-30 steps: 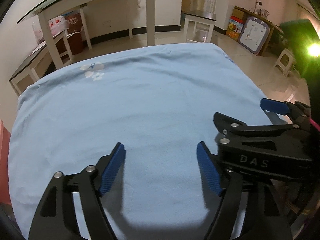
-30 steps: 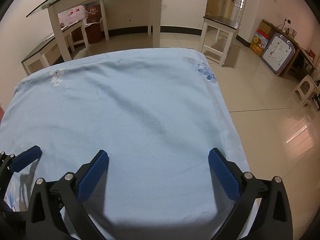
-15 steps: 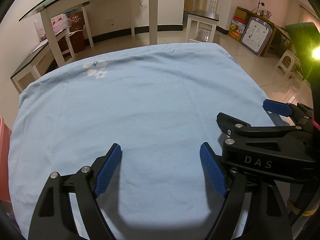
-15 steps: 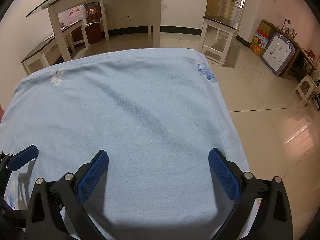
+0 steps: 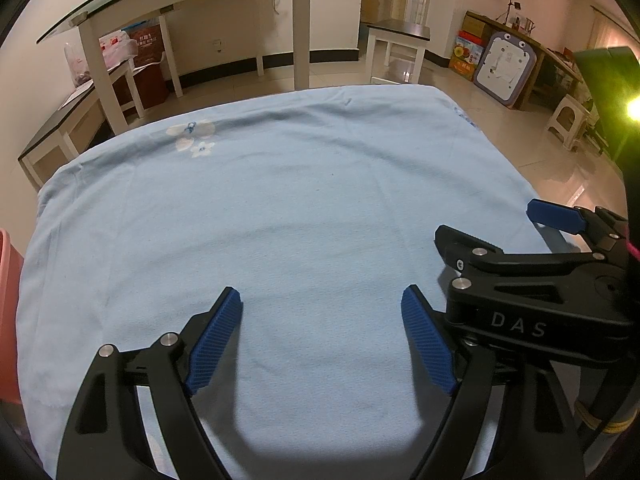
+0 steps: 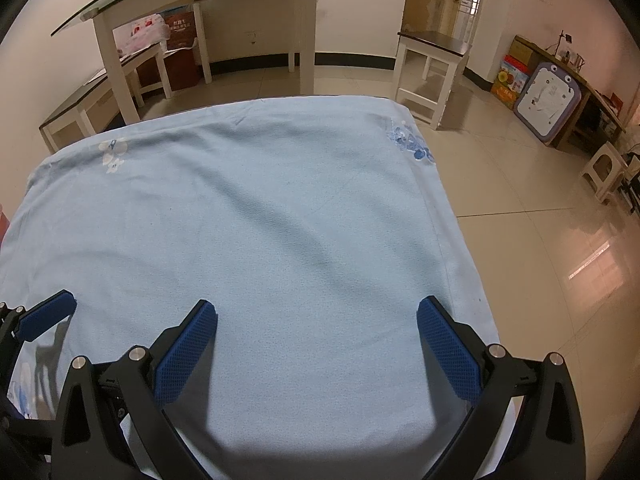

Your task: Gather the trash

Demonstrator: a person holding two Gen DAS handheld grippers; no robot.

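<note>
In the left wrist view your left claw (image 5: 322, 338) stood wide and empty over the blue cloth (image 5: 280, 216), and in the right wrist view your right claw (image 6: 316, 350) did too, with no trash in sight, though it was probably light and crushable.

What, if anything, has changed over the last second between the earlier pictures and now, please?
The left gripper has spread its jaws a little wider, with nothing between them. The right gripper is open and empty as before, and the light blue cloth lies unchanged; nothing was picked up or let go.
</note>
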